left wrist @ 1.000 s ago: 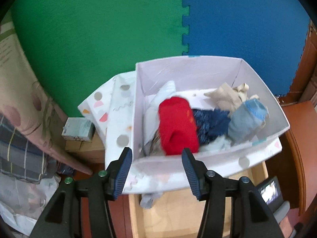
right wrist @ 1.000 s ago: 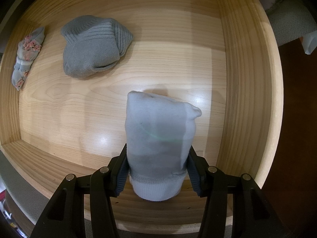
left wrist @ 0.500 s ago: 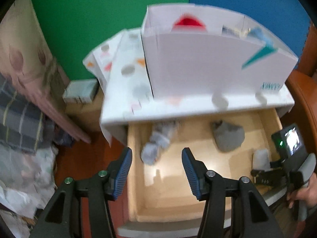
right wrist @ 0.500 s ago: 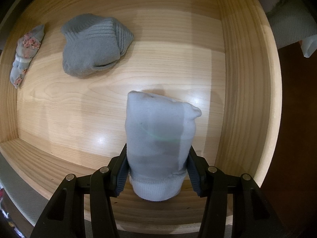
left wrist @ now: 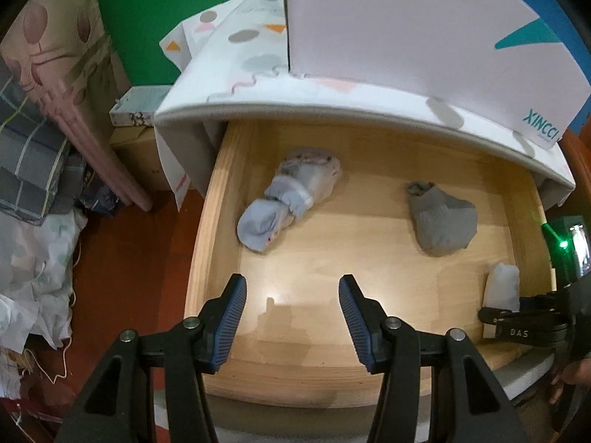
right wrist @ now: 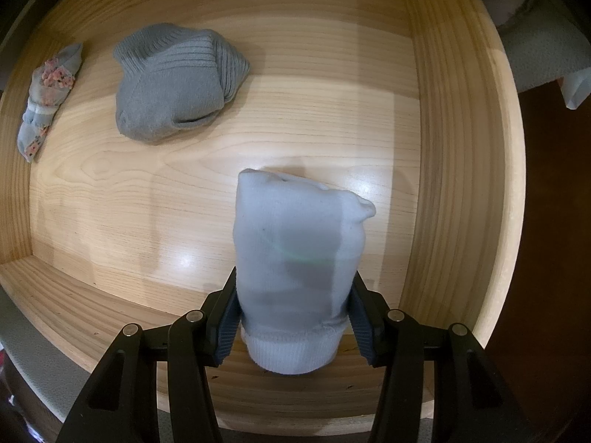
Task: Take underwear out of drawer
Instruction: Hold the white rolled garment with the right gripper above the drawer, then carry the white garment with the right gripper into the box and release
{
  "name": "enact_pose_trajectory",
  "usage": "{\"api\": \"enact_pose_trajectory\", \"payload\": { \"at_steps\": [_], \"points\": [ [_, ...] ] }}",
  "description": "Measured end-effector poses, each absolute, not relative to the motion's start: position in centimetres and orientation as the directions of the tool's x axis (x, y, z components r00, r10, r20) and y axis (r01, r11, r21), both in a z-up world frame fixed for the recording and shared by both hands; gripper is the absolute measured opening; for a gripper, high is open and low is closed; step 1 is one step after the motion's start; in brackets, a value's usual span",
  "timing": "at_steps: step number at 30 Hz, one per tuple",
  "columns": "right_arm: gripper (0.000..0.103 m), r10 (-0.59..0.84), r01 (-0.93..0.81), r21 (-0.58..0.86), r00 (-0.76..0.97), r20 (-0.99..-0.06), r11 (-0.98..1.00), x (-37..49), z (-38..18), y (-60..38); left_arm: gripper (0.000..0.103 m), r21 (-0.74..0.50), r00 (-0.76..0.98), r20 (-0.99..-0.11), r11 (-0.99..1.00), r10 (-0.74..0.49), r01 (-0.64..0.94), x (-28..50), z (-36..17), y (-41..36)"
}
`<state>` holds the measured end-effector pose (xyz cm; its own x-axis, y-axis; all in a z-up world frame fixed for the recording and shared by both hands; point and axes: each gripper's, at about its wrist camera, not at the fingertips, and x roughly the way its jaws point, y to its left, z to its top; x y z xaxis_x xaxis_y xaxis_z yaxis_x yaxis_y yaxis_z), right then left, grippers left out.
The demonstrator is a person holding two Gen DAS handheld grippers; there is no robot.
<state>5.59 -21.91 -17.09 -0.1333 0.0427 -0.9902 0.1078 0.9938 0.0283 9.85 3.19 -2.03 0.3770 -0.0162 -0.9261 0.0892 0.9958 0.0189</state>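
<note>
Drawer [left wrist: 207, 221] of pale wood stands pulled out beneath a white patterned top [left wrist: 332, 99], and both claws are over it. The right gripper [right wrist: 293, 317] points straight down into the near right corner and pinches a pale blue bundle [right wrist: 295, 251] between its ribbed blue pads, one pad pressed to each side, with the white cuff end nearest the camera. In the left wrist view the same bundle [left wrist: 502, 288] shows at the drawer's right side, just ahead of the black body of the right gripper [left wrist: 524, 317], and the edge of a hand [left wrist: 572, 376] shows at the frame's right border.

The left gripper [left wrist: 291, 306] hangs above the near middle of the drawer, its jaws spread with nothing between them, only bare wood below.

Two more pieces lie on the drawer floor. A grey ribbed bundle [right wrist: 177, 85] sits toward the far side, well apart from the held one; in the left view it [left wrist: 441, 221] lies right of centre. A light blue floral piece [left wrist: 288, 195] lies rolled at the far left, near the left wall; the right wrist view catches it [right wrist: 48, 99] at its left edge.

A white box [left wrist: 406, 18] with teal lettering stands on the patterned top above the drawer. Left of the cabinet, a pink flowered cloth [left wrist: 62, 55] hangs over piled fabric, with a green panel [left wrist: 177, 11] behind.
</note>
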Motion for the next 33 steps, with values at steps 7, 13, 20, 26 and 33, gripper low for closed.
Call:
{"api": "enact_pose_trajectory", "payload": {
  "at_steps": [7, 13, 20, 26, 33],
  "points": [
    [0.048, 0.033, 0.104, 0.019, -0.132, -0.991, 0.994, 5.6, -17.2, -21.8, 0.053, 0.038, 0.375, -0.927, 0.996, 0.005, 0.081, 9.4, -3.1, 3.1],
    [0.048, 0.026, 0.109, 0.013, -0.121, -0.992, 0.994, 5.6, -16.7, -21.5, 0.053, 0.067, 0.370, -0.929, 0.993, 0.028, 0.095, 9.1, -3.7, 2.5],
    [0.044, 0.035, 0.112, 0.028, -0.061, -0.997, 0.993, 5.2, -15.4, -21.6, 0.053, 0.109, 0.383, -0.922, 0.987, 0.056, 0.116, 8.9, -4.0, 1.7],
    [0.043, 0.016, 0.097, 0.018, 0.023, -1.000, 0.995, 4.7, -13.7, -21.3, 0.053, 0.102, 0.386, -0.921, 0.987, 0.047, 0.124, 8.8, -4.0, 1.6],
    [0.043, 0.001, 0.091, 0.009, 0.078, -0.997, 0.996, 3.7, -11.3, -22.0, 0.053, 0.073, 0.383, -0.923, 0.992, 0.030, 0.098, 8.9, -4.0, 2.3]
  ]
}}
